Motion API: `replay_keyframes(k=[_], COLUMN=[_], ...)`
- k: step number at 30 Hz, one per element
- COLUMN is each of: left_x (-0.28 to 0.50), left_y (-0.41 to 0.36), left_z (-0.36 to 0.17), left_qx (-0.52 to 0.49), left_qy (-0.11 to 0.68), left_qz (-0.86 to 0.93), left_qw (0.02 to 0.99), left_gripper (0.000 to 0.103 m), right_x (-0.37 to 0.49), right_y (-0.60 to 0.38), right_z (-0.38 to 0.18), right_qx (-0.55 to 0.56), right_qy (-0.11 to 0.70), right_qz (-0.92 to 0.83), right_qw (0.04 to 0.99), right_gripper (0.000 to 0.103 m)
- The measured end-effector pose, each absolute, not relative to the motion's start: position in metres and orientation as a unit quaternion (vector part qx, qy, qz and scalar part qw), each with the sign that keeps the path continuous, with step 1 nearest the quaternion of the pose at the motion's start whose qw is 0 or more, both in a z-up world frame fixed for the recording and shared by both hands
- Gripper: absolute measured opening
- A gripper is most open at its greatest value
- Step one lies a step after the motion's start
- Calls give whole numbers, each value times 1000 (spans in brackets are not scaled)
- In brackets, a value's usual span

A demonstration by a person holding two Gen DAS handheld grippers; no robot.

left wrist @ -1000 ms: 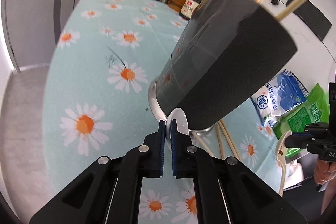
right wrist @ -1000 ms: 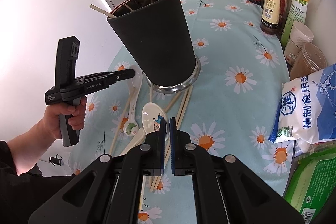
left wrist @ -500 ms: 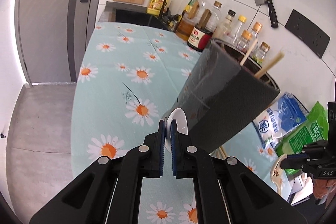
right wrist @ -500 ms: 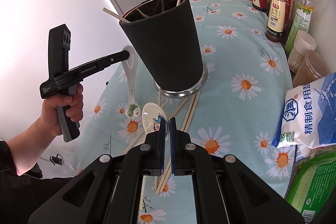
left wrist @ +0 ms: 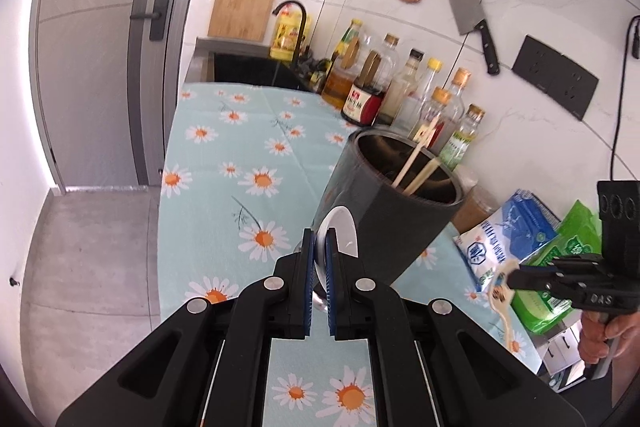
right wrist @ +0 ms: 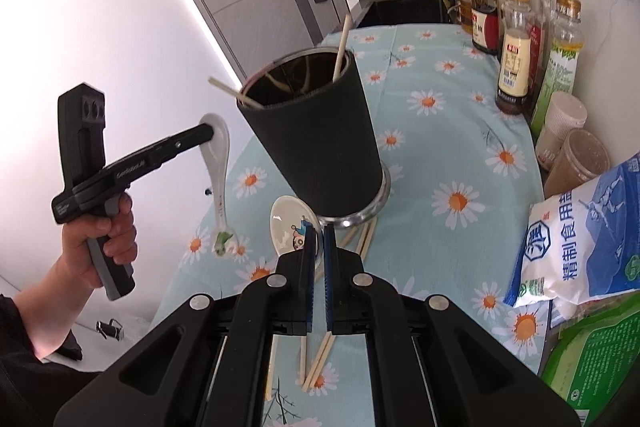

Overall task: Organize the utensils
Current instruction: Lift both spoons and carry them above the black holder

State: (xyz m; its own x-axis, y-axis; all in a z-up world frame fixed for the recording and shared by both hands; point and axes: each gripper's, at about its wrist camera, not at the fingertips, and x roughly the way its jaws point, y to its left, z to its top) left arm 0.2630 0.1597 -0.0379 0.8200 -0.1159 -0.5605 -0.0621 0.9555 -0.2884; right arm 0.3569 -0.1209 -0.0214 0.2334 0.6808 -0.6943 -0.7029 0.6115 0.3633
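Observation:
A black utensil cup (right wrist: 320, 135) with a steel base stands on the daisy tablecloth and holds two chopsticks (left wrist: 416, 169). My left gripper (left wrist: 319, 255) is shut on the bowl of a white ceramic spoon (left wrist: 340, 231), held in the air left of the cup; in the right wrist view this spoon (right wrist: 218, 167) hangs handle down. My right gripper (right wrist: 319, 247) is shut on a second white spoon with a cartoon print (right wrist: 288, 227), lifted in front of the cup's base. Several loose chopsticks (right wrist: 360, 235) lie on the cloth by the cup's base.
Sauce and oil bottles (right wrist: 516, 67) line the wall on the right. A salt bag (right wrist: 580, 227) and a green packet (right wrist: 600, 355) lie at the near right. Two lidded jars (right wrist: 572, 155) stand beside the bottles. A black sink (left wrist: 256, 71) is at the far end.
Both grippers have risen with their spoons. The left one now looks down into the cup's mouth, and its spoon hangs higher beside the cup.

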Motion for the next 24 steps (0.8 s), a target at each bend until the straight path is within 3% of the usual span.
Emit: replay_keyframes(k=[14,24], left_x=[236,243], left_y=[143,143], left_z=[22,64], left_qx=[-109,-92], left_qy=[241,192], left_qz=[2,16], left_qw=[964,977], left_gripper=[4,4], right_x=[362,384], right_y=[-118,-100], right_z=[32,68], right_qx=[32,37], right_qy=[307,266], right_qz=[481,499], right_qw=[820,824], right_gripper=[5,5])
